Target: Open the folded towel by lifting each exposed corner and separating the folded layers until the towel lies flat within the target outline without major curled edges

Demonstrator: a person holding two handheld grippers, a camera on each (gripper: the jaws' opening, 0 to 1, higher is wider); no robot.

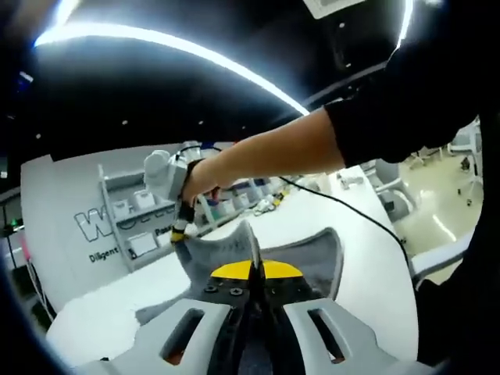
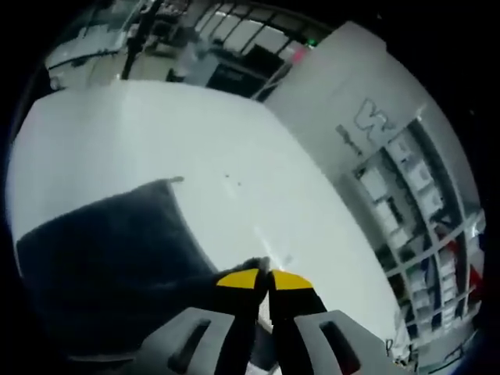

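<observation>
In the left gripper view the left gripper sits nearest, its yellow-tipped jaws clenched together on a raised edge of the grey towel, which stands up in a peak right at the tips. The cloth spreads away from there across the white table in a curved, lifted sheet, not lying flat. Just beyond, on the left, the right gripper reaches down from a person's hand and meets the towel's far left corner; from here I cannot tell how its jaws stand. In the right gripper view its jaws are pressed together, with a nub of towel edge at the tips, so it looks to be pinching that corner, while the dark cloth hangs away to the near left over the table. Farther off stand shelves and a white wall with lettering. No target outline can be made out. I judge the task about midway: two corners are lifted and the layers appear to be parting, but spreading, laying flat and smoothing are left.
</observation>
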